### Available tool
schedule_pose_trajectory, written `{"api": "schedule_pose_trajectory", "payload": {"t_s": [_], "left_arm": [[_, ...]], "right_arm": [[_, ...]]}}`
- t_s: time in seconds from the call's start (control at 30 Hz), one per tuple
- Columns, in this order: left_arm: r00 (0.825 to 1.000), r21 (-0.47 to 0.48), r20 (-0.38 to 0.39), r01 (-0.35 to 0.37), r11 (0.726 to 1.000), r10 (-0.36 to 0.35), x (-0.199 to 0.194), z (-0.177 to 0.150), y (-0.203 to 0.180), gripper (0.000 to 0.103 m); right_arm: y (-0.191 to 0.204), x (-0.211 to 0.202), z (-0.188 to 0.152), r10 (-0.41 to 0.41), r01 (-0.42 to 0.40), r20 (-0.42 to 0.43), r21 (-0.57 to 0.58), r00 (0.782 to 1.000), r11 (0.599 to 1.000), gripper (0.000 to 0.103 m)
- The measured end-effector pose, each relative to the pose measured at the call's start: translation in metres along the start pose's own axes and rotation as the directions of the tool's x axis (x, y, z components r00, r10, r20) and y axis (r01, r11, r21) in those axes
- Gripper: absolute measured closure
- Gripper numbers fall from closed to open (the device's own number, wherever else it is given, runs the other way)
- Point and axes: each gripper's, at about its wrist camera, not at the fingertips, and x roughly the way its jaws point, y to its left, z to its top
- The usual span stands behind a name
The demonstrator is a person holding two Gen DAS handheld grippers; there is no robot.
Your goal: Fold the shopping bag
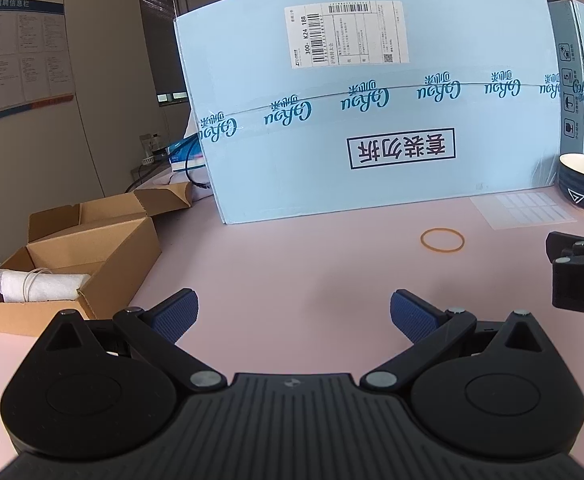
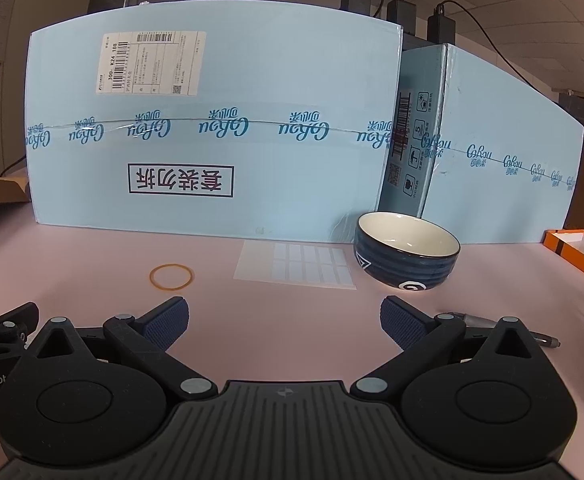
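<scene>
The left gripper (image 1: 294, 316) hangs over the pale pink tabletop (image 1: 292, 264), its 2 blue-padded jaws spread wide with nothing between them. The right gripper (image 2: 284, 322) is likewise spread and empty. A tan rubber band (image 2: 171, 277) lies flat ahead, near a white label sheet (image 2: 294, 266) and a dark blue ceramic bowl (image 2: 406, 254). Behind stand large light blue cartons (image 2: 219, 128). An open brown cardboard box (image 1: 71, 256) at the left holds a rolled white bundle (image 1: 37, 286); whether this is the shopping bag cannot be told.

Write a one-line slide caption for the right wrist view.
Open right gripper over a pink table, facing a rubber band, label sheet, bowl and blue boxes.
</scene>
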Motion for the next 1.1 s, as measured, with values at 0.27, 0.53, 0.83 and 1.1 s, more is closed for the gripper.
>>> {"api": "schedule_pose_trajectory", "payload": {"t_s": [0.27,0.53,0.83,1.1], "left_arm": [[1.0,0.006,0.012,-0.004,1.0,0.004,0.0,0.002,-0.002,0.0],[1.0,0.011,0.017,-0.001,1.0,0.001,-0.003,-0.003,-0.005,0.0],[1.0,0.015,0.011,0.001,1.0,-0.001,-0.005,-0.006,-0.006,0.0],[1.0,0.019,0.006,0.003,1.0,-0.003,-0.008,-0.009,-0.006,0.0]], "right_arm": [[0.001,0.0,0.0,-0.003,0.003,0.002,-0.017,1.0,1.0,0.0],[0.002,0.002,0.0,0.003,-0.003,-0.012,-0.015,1.0,1.0,0.0],[0.0,0.002,-0.003,0.004,-0.004,-0.011,-0.018,1.0,1.0,0.0],[0.001,0.003,-0.004,0.005,-0.005,-0.014,-0.024,1.0,1.0,0.0]]}}
